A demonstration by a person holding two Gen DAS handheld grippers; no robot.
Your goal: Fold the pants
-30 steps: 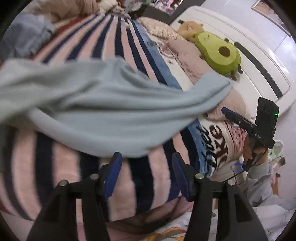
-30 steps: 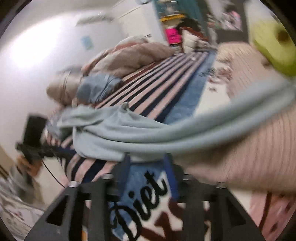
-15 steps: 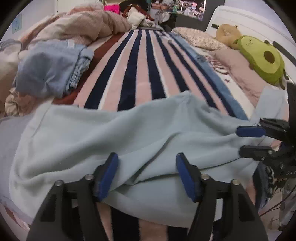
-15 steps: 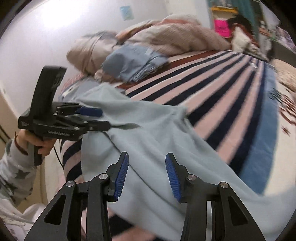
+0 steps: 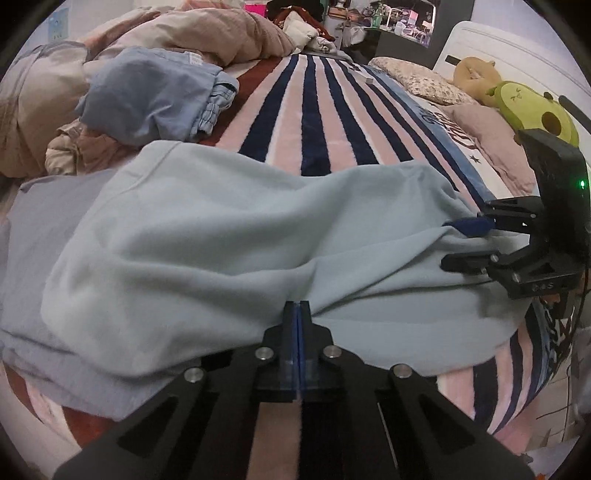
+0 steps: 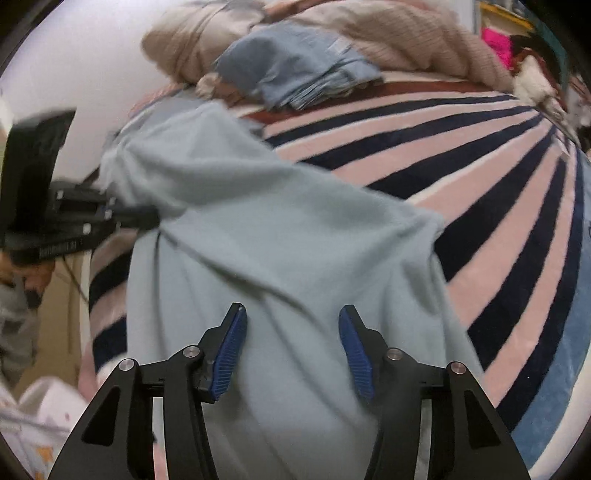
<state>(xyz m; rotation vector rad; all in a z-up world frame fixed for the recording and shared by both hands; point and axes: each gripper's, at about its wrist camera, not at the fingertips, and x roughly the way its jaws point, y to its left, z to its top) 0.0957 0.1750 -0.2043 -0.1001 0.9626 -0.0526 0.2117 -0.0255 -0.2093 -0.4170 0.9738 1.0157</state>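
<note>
Light blue pants (image 5: 221,229) lie crumpled across a striped blanket (image 5: 314,122) on a bed. My left gripper (image 5: 298,308) is shut on a fold at their near edge, and the cloth bunches toward its tips. In the right wrist view that gripper (image 6: 149,218) comes in from the left, pinching the pants (image 6: 277,221) with pull lines running from it. My right gripper (image 6: 293,332) hovers low over the pants; its jaws are closing, with cloth lying between the blue pads but not pressed. In the left wrist view it (image 5: 445,243) sits at the pants' right end.
A stack of folded blue clothes (image 5: 155,99) and a beige duvet (image 5: 207,33) lie at the back left. An avocado plush (image 5: 535,110) and pillows (image 5: 491,144) rest by the white headboard at right. A hand (image 6: 33,277) holds the left gripper at the bed's edge.
My left gripper dropped onto the pants and went from open to shut on a fold. The right gripper swung over from the bed's right side to above the pants.
</note>
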